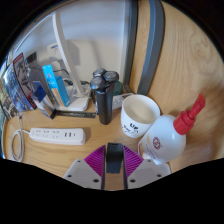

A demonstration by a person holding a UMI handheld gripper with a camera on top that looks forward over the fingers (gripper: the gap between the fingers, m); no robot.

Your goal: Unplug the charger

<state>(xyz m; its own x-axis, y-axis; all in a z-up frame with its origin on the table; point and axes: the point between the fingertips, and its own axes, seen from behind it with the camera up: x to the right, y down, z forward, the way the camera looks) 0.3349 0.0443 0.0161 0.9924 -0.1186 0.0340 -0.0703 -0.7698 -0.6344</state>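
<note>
A cluttered wooden desk (190,75) holds a white power strip (57,135), an electric shaver (103,95), a white mug (138,118) and a red-capped glue bottle (172,135). The gripper (113,165) is clenched on a dark charger block (115,156), well apart from the strip. Judging by this, keep the grip firm and pull away straight, minding the mug.

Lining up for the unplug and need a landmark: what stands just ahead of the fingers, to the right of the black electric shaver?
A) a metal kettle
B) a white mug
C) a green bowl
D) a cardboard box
B: a white mug with dark print stands beside the black electric shaver, just beyond the gripper, with the white power strip off to the left.
</note>
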